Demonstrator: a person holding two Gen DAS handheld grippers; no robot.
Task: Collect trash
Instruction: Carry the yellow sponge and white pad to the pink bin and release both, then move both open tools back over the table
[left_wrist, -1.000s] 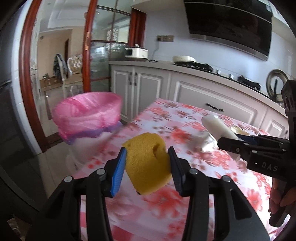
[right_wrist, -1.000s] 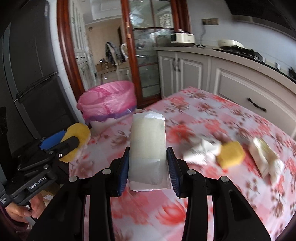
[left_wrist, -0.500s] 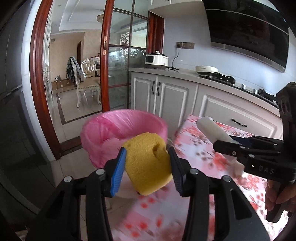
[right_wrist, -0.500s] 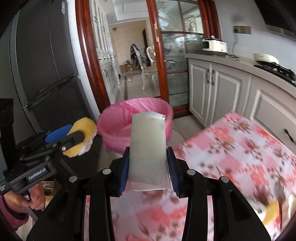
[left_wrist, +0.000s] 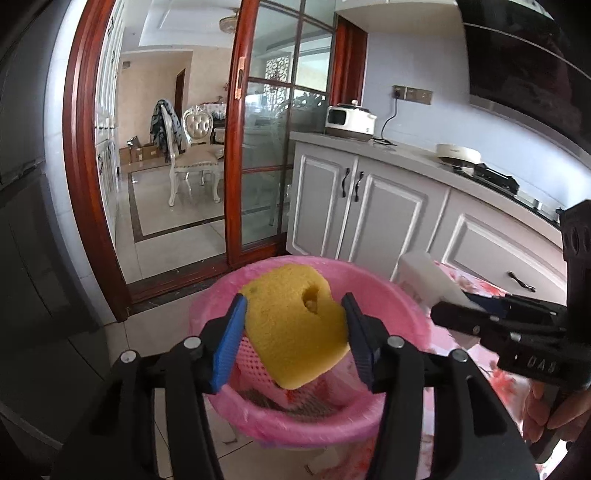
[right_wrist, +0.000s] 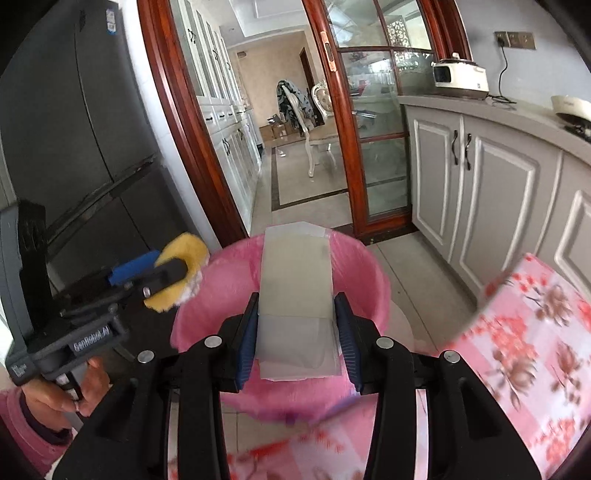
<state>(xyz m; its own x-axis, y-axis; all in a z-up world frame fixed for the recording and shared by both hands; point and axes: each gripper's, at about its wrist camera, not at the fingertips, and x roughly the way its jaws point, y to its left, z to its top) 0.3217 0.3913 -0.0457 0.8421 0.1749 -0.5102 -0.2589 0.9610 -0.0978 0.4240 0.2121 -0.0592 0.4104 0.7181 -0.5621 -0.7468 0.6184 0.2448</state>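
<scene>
Gripping sponge and packet, both grippers clamped.

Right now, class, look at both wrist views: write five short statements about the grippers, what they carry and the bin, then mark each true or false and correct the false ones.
1. The left gripper holds a yellow sponge. True.
2. The right gripper is empty. False: it grips a flat white packet.
3. The bin has a pink liner. True.
4. The sponge already lies inside the bin. False: it is clamped between the fingers, above the bin.
5. The tablecloth is plain blue. False: it is pink and floral.
</scene>
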